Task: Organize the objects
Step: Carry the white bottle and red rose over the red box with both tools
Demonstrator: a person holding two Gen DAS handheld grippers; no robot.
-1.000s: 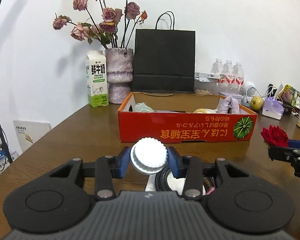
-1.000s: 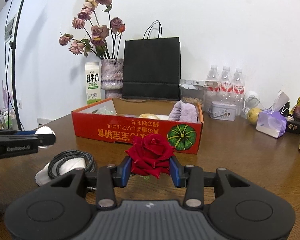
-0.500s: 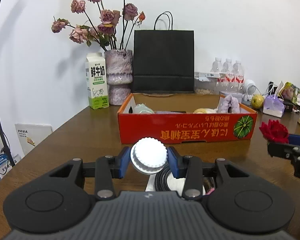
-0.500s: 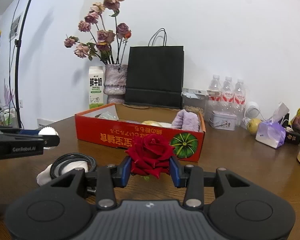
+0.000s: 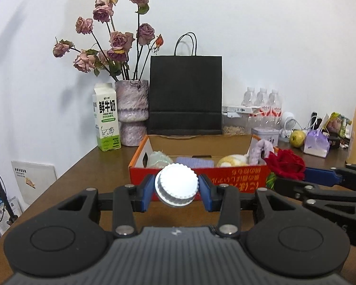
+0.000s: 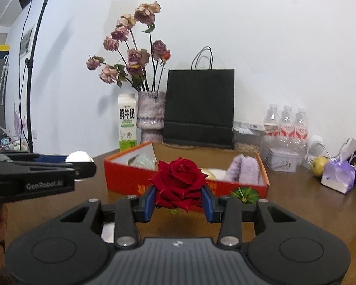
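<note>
Now, L fingers point(image 5: 176, 185): clamped on white cap point(image 5: 176, 184)
R fingers point(image 6: 179, 186): grasping red rose point(image 6: 179, 184)
Red box point(image 5: 225, 178): 12 o'clock on table point(image 5: 87, 173), just past both

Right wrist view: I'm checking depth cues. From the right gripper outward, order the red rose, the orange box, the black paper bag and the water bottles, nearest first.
1. Red rose: clamped between the right gripper pads.
2. Orange box: just beyond, centre of the table.
3. Black paper bag and water bottles: both back by the wall, bag centre, bottles right; too close to rank.
</note>
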